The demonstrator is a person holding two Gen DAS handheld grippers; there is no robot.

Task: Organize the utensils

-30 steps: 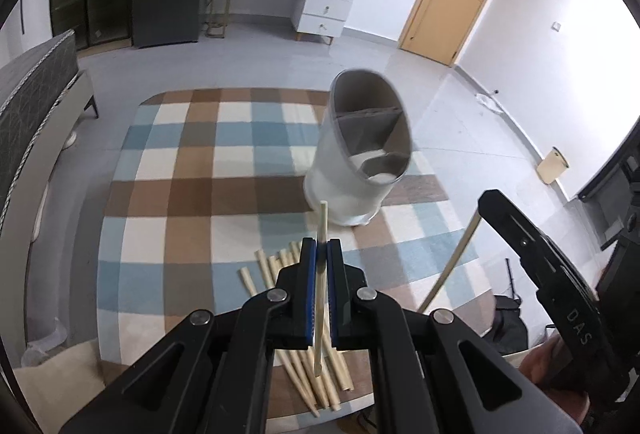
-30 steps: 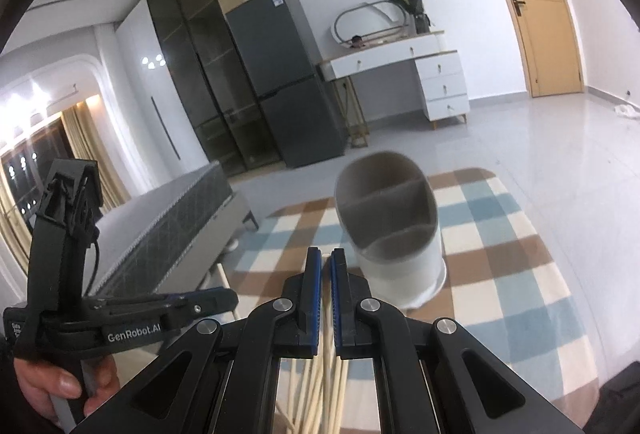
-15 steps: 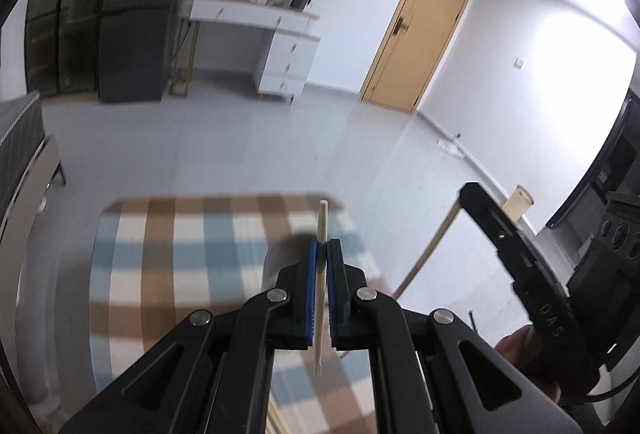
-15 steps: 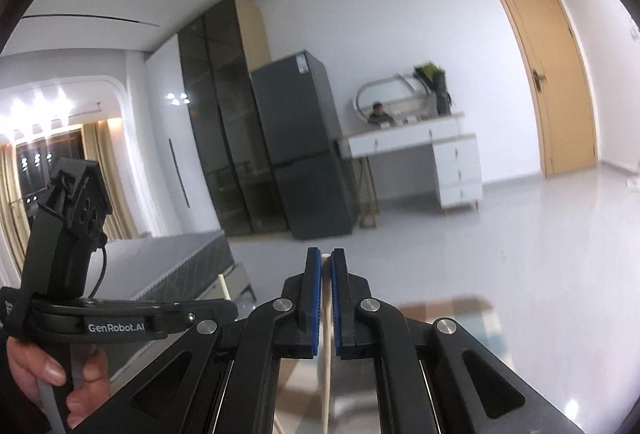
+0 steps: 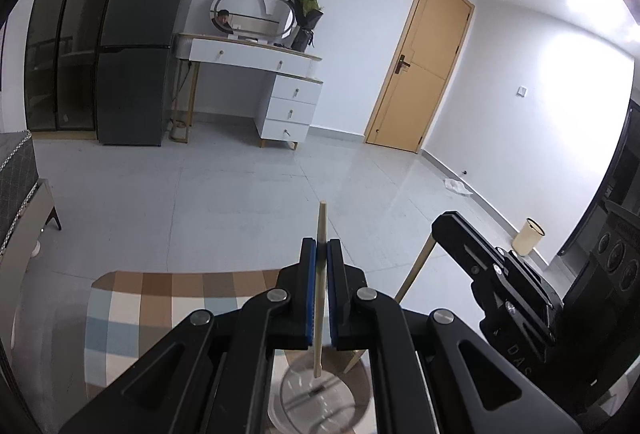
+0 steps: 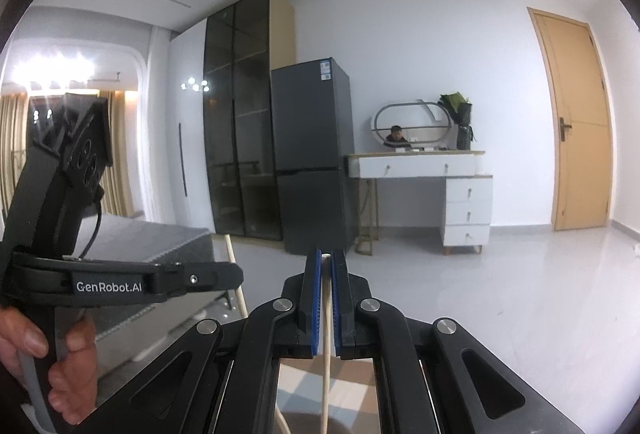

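Both black grippers of mine pinch chopsticks: left gripper [image 5: 322, 258] grips a pale wooden chopstick [image 5: 321, 230] upright above what seems the blurred grey utensil holder [image 5: 316, 398]; right gripper [image 6: 326, 270] clamps another pale chopstick [image 6: 326, 334]. "GenRobot.AI" marks the left one.

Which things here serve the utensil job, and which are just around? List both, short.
Job:
- left gripper, shut on left chopstick
- right gripper, shut on right chopstick
- utensil holder, below the fingers, blurred

Just around:
- fridge
- dressing table
- door
- checked rug
- small bin
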